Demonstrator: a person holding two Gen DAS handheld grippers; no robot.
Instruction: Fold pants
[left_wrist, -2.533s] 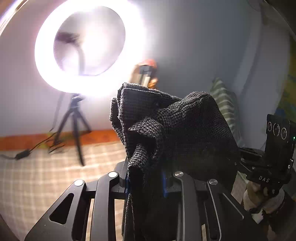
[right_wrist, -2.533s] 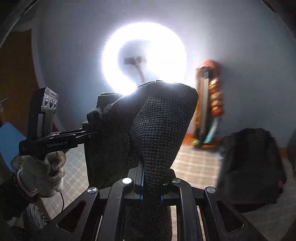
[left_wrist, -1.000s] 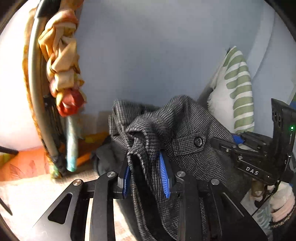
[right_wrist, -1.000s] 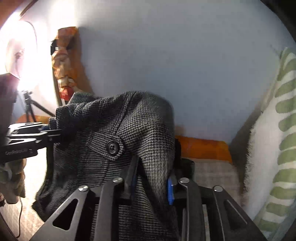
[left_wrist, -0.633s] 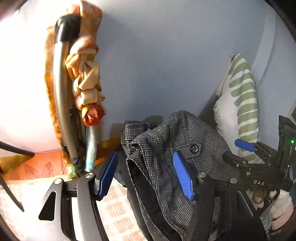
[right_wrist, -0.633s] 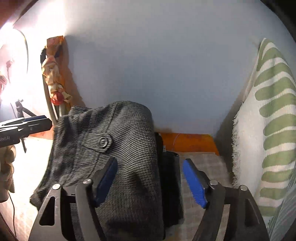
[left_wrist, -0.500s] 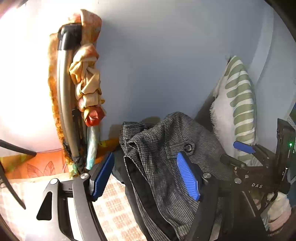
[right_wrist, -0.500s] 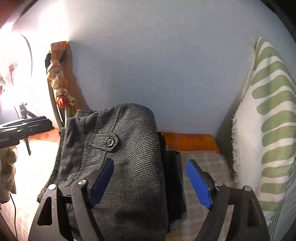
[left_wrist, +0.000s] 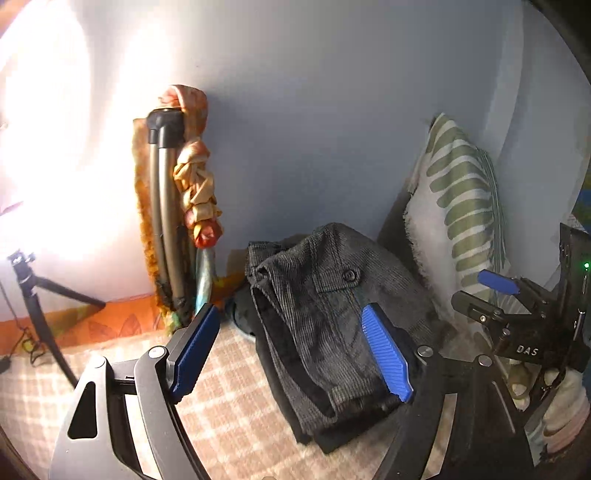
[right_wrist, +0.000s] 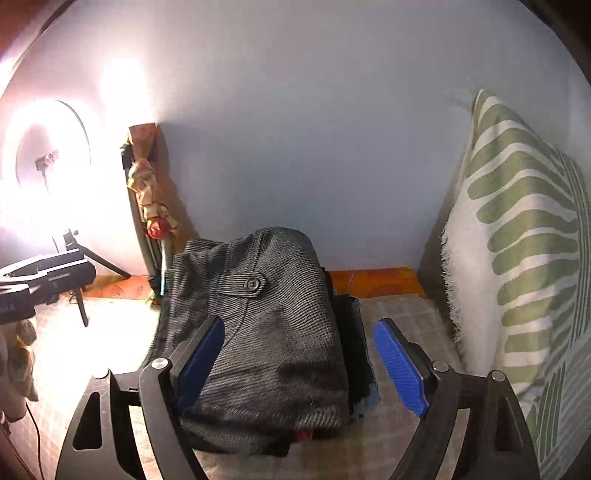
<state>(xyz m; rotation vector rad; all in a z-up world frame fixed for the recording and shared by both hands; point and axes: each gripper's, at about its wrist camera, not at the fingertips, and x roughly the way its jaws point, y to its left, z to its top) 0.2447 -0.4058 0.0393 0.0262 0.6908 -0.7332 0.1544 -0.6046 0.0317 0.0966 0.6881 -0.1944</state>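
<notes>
On checked bedding (left_wrist: 229, 417), folded pants (left_wrist: 325, 317)

The folded pants (right_wrist: 269, 332) are dark grey in a fine houndstooth weave with one dark button, lying on darker black cloth (right_wrist: 352, 347), and under them the bedcover (left_wrist: 229, 410) is a pale beige and white check. Both the left gripper (left_wrist: 291, 350) and the right gripper (right_wrist: 301, 363) are black with ribbed bright blue pads. The pillow (right_wrist: 524, 258) is white with olive-green stripes, the wall (right_wrist: 314, 129) is pale blue-grey, and the knotted cloth (left_wrist: 197, 199) is orange and yellow.
</notes>
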